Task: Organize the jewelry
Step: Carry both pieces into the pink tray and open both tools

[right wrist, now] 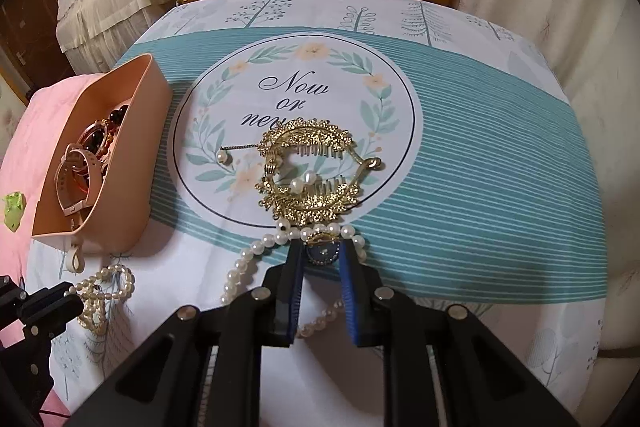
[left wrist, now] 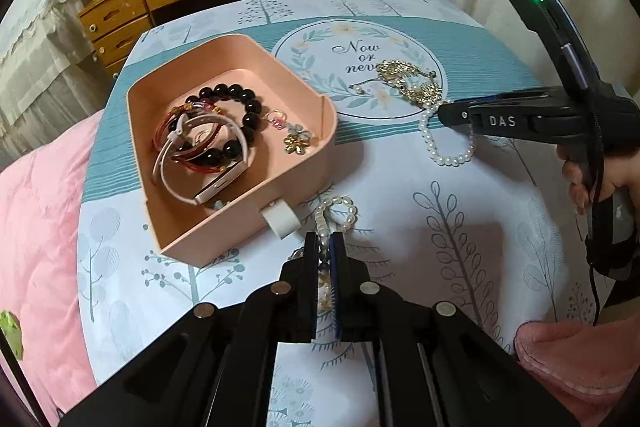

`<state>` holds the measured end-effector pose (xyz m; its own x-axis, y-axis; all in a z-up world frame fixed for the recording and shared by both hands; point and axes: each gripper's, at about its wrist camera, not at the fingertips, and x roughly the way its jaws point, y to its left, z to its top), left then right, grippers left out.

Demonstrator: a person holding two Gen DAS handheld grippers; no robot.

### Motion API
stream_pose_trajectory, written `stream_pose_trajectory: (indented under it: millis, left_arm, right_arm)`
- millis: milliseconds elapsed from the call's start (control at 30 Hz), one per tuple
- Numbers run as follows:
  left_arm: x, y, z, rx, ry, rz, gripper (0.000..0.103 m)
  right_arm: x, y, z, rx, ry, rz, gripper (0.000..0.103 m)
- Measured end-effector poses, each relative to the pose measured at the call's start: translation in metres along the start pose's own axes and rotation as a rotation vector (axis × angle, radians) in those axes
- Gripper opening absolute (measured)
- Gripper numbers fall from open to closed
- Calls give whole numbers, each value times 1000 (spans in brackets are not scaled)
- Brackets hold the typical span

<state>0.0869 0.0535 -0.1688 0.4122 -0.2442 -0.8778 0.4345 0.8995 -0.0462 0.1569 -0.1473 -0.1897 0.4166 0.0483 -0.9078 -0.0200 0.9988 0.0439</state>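
**Clerk:** Now, item one: small pearl bracelet (left wrist: 335, 213), lying on the tabletop (left wrist: 460, 211) just beside the front corner of the pink tray (left wrist: 240, 227).

**Onlooker:** Light, limp, beads likely slick; I'd judge it will drape from whatever point is pinched. The left claw (left wrist: 325, 241) has its jaws almost together on the near end of the strand, so it has hold of it.

**Clerk:** Item two: long pearl strand (right wrist: 240, 263) with a round pendant (right wrist: 322, 251).

**Onlooker:** On the tabletop, just in front of the gold hair comb (right wrist: 308, 171). Soft and loose as well; the stiff pendant looks the surest place to grip. The right claw (right wrist: 322, 247) stands narrowly apart with the pendant between its tips; they seem to press on it, though contact is hard to confirm.

**Clerk:** Item three: the comb.

**Onlooker:** Rigid, with thin teeth and fine ornament, probably fragile. Untouched.

**Clerk:** Tray contents?

**Onlooker:** Black bead bracelet (left wrist: 240, 99), a white watch (left wrist: 208, 167), small charms.
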Motion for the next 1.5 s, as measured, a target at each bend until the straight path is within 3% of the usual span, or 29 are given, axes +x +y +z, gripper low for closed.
stream_pose_trajectory:
  millis: [267,467,1000,1300,1500]
  left_arm:
    - [-14,7,3,-34,-21,-22,3]
    - [-45,8,14,-23,-84,-53,3]
    - [-125,37,78,13,-233,-27,3]
    - [-157,58,108,37,-303,-12,3]
    - [-147,68,119,44,-267,-11,3]
  right_arm:
    - [-6,-3,0,30,-8,57,17]
    - [-21,7,1,7,-36,113,17]
    - [-80,55,24,27,-181,294,17]
    - [-102,86,27,-43,-242,317,17]
    - [-106,108,29,-95,-271,309,18]
